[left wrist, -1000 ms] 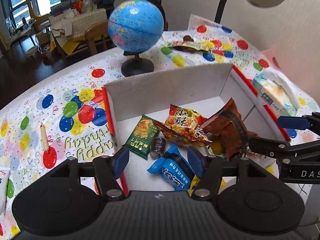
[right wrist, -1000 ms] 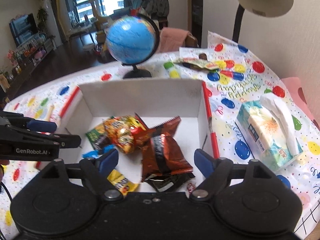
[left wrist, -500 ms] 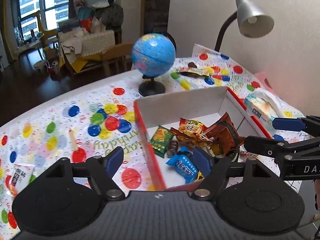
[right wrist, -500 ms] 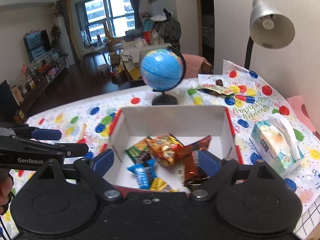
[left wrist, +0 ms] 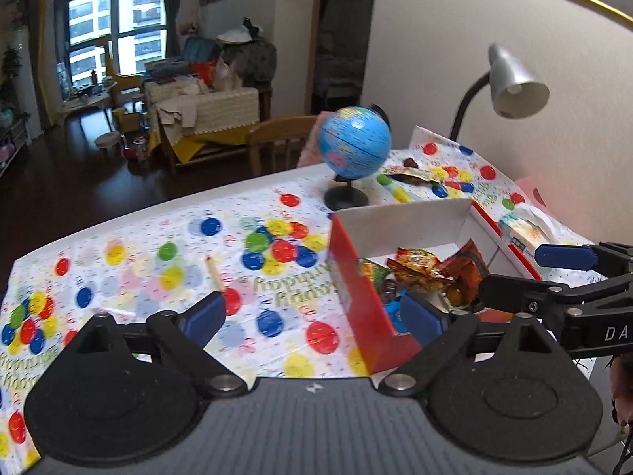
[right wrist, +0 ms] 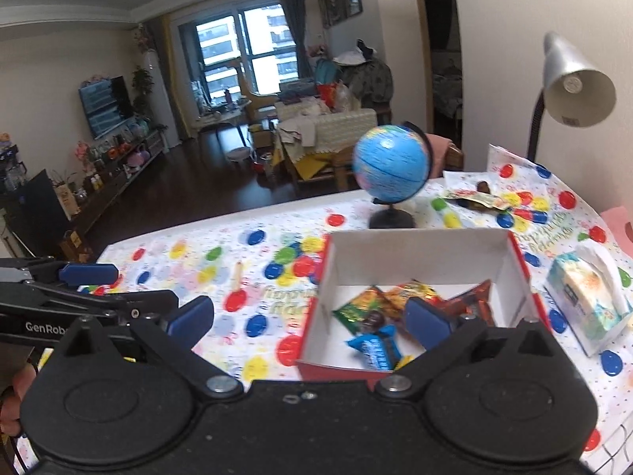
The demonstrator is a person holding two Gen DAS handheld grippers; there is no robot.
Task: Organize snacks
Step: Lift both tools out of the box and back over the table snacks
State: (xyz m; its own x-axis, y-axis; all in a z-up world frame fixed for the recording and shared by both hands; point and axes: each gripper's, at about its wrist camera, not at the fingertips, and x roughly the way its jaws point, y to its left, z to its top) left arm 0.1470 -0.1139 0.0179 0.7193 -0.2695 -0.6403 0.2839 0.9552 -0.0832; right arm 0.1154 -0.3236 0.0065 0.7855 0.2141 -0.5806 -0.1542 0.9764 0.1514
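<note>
Left gripper (left wrist: 312,318): mine, empty; jaws have just been opening, nothing between.
Right gripper (right wrist: 308,318): same, spread wide, empty.
Snacks (right wrist: 379,316): heaped in the box (right wrist: 419,249), likely gathered there.
Wrapper (right wrist: 472,198): loose by the globe (right wrist: 389,170); I judge it next.

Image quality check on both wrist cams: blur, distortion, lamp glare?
Left wrist: strong fisheye bend, dark corners; globe and tablecloth softly smeared; lamp unlit, no glare. Right wrist: same distortion; globe slightly blurred, snacks in the box readable; window bright but not blown out.
</note>
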